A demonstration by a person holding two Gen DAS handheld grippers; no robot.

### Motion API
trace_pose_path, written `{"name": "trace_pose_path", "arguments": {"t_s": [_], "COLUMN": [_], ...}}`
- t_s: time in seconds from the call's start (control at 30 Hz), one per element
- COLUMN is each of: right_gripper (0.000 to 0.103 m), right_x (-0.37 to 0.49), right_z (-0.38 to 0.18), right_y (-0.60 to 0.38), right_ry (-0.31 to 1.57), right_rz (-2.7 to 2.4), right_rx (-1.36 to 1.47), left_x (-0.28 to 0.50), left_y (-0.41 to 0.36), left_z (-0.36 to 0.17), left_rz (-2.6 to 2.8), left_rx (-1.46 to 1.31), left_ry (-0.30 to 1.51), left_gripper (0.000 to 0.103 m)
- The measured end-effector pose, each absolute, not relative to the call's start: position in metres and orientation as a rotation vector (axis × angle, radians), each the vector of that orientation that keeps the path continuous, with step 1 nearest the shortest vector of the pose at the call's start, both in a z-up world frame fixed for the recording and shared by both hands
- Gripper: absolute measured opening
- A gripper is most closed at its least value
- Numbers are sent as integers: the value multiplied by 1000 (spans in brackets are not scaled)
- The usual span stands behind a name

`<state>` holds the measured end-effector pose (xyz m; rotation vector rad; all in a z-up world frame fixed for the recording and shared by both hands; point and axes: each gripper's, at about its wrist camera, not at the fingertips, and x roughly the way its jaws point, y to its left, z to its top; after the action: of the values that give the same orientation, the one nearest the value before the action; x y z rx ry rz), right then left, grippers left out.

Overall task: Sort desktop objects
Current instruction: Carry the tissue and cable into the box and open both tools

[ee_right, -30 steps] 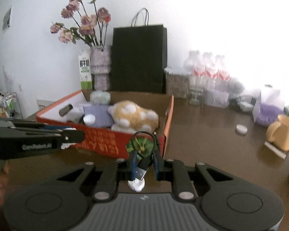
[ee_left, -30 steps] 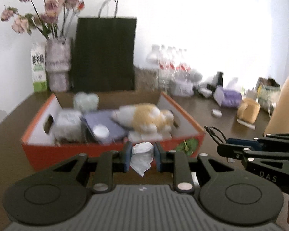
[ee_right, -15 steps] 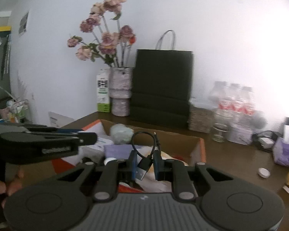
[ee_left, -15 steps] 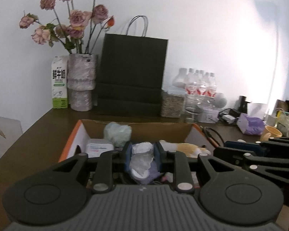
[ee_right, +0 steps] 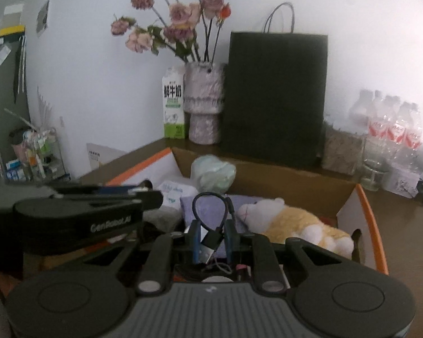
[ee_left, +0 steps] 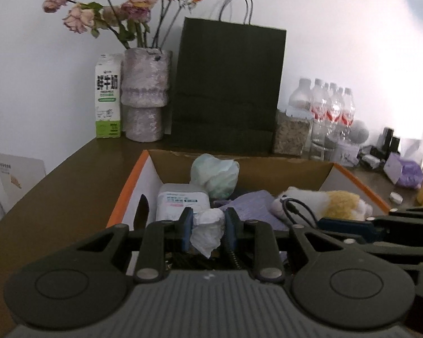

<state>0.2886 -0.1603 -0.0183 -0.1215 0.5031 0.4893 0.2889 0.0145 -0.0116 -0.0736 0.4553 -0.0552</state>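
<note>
The left tool (ee_left: 206, 226) pinches a crumpled white tissue (ee_left: 207, 232) between its blue pads, the wad hanging a little below them. The right tool (ee_right: 211, 238) pinches a short black cable (ee_right: 210, 217) by its plug, and the cord loops up above the pads. Both tools hover side by side over the near edge of an open box (ee_left: 132, 190) with an orange rim and white inner walls; in the left view the right tool (ee_left: 352, 225) shows at the right edge, and in the right view the left tool (ee_right: 132, 197) reaches in from the left. The box stands on a dark brown counter (ee_left: 56, 197). Inside it lie a pale green bundle (ee_left: 214, 178) against the far wall, a white wipes pack (ee_left: 183, 200), a purple cloth (ee_left: 251, 205) and a white-and-yellow plush (ee_right: 293, 222) on its side at the right. Behind the box, against the white wall, stand a milk carton (ee_left: 107, 95), a vase (ee_left: 145, 95) of faded pink roses, a black paper bag (ee_left: 228, 84), a clear jar of grain (ee_left: 292, 132) and a cluster of water bottles (ee_left: 330, 109). At the far right sits a purple tissue pack (ee_left: 406, 170).
</note>
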Motion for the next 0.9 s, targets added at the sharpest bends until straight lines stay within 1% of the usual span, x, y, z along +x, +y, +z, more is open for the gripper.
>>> {"name": "trace_pose_path", "arguments": {"t_s": [0.13, 0.2, 0.23, 0.27, 0.3, 0.33, 0.37, 0.4, 0.43, 0.47, 0.5, 0.53, 0.6, 0.7, 0.9], "right_gripper": [16, 16, 17, 17, 21, 25, 38, 56, 61, 69, 81, 86, 102, 103, 103], "right_x": [291, 293, 294, 295, 295, 294, 292, 290, 287, 285, 283, 282, 281, 280, 265], "right_z": [-21, -25, -26, -26, -26, -25, -23, -21, -18, -16, -13, -11, -6, 1, 11], "right_y": [-166, -166, -166, -166, -167, -169, -170, -172, -174, -175, -177, -179, -185, -192, -195], "right_ry": [510, 520, 526, 530, 530, 526, 515, 501, 482, 469, 457, 444, 425, 423, 398], "right_rz": [493, 495, 493, 487, 477, 470, 466, 462, 448, 441, 436, 421, 405, 407, 404], "right_rx": [-112, -113, -113, -111, -109, -107, -106, -105, -103, -102, -97, -87, -69, -25, -23], "left_x": [293, 292, 292, 291, 291, 289, 288, 286, 285, 283, 281, 280, 276, 271, 258], "left_y": [14, 12, 11, 10, 9, 9, 10, 10, 11, 12, 13, 14, 18, 21, 14], "left_z": [-18, -20, -20, -21, -21, -21, -21, -19, -17, -15, -13, -10, -6, 2, 12], "left_rz": [-72, -65, -56, -45, -36, -31, -28, -21, -9, 2, 17, 34, 48, 28, 26], "left_rx": [-64, -46, -37, -27, -19, -15, -16, -17, -17, -16, -19, -28, -48, -86, -59], "left_ry": [487, 485, 484, 485, 483, 480, 479, 471, 458, 448, 436, 425, 405, 391, 362], "left_gripper": [26, 28, 38, 52, 55, 60, 72, 77, 84, 90, 94, 103, 103, 103, 103]}}
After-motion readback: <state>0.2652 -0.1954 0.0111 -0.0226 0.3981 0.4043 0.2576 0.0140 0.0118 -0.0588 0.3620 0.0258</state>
